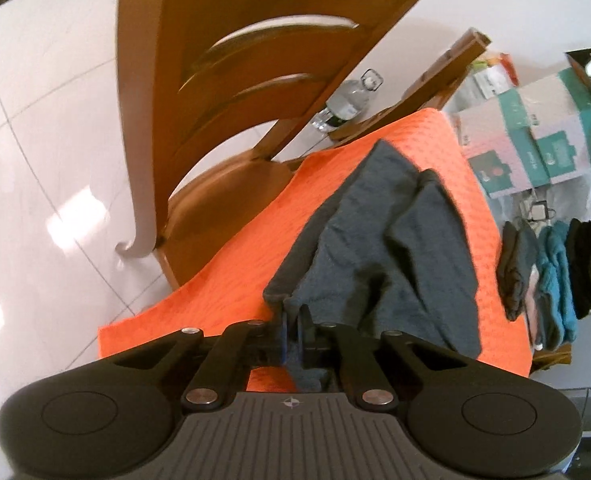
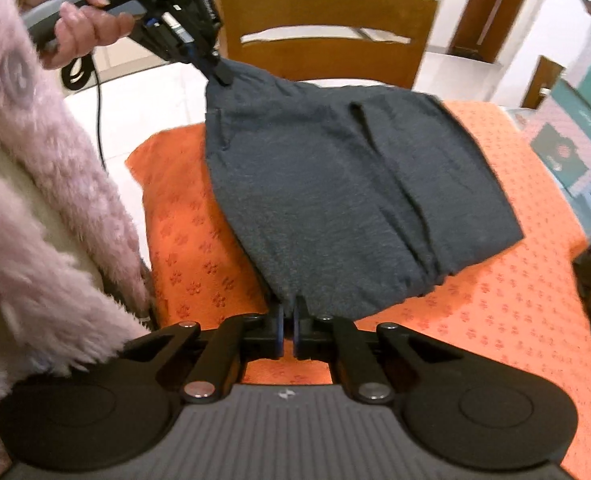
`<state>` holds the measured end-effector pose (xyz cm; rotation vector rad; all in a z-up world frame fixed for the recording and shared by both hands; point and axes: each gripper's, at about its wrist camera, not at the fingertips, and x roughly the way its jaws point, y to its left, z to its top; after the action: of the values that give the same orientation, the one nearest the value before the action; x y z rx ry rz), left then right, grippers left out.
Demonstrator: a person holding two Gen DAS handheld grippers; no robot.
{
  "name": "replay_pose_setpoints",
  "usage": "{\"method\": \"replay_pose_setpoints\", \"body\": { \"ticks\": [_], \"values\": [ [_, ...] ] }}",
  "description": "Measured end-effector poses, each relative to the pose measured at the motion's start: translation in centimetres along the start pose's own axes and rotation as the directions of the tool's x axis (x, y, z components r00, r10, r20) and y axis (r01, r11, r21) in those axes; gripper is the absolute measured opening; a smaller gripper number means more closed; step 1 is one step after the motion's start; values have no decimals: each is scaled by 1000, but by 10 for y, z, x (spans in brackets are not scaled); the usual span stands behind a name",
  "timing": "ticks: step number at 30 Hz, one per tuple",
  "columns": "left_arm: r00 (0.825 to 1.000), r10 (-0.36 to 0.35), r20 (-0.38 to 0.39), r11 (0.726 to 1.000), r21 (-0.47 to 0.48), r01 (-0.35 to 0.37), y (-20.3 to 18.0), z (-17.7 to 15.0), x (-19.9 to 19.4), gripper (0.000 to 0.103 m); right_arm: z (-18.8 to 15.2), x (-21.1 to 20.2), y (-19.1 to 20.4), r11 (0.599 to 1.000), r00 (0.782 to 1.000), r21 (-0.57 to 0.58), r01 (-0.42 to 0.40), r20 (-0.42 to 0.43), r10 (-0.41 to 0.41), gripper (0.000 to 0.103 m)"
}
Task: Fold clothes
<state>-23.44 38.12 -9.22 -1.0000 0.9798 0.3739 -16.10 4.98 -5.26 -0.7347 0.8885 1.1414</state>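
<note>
Now the dark grey knitted garment (image 2: 359, 184) hangs lifted at two corners, its far edge sagging onto the orange paw-print cloth (image 2: 507, 312). At left, the left gripper (image 2: 217, 70) pinches one corner shut; nearer, the right gripper (image 2: 288, 322) clamps the other corner, jaws nearly together.

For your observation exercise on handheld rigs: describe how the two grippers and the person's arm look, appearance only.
Both the left gripper and right gripper are black linkages with silver rivets, blue-edged pads and ribbed grey bases. The left hand grips a grey handle trailing a black cable. The sleeve is fluffy pink.
</note>
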Motion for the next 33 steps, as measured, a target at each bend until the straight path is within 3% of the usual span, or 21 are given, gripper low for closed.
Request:
{"method": "replay_pose_setpoints", "body": {
  "ticks": [7, 15, 24, 33],
  "values": [
    [999, -7, 33, 1000, 9, 7, -31, 14, -25, 6, 13, -41, -15, 989, 993, 125, 76, 81, -87, 4],
    [996, -15, 84, 999, 36, 12, -71, 38, -28, 6, 32, -70, -45, 962, 966, 199, 185, 141, -215, 3],
    [991, -74, 114, 997, -7, 75, -108, 69, -17, 6, 47, -71, -88, 933, 938, 233, 273, 153, -312, 3],
    [990, -66, 129, 998, -14, 68, -155, 115, 30, 7, 66, -33, -182, 900, 927, 298, 317, 103, -361, 3]
  ]
}}
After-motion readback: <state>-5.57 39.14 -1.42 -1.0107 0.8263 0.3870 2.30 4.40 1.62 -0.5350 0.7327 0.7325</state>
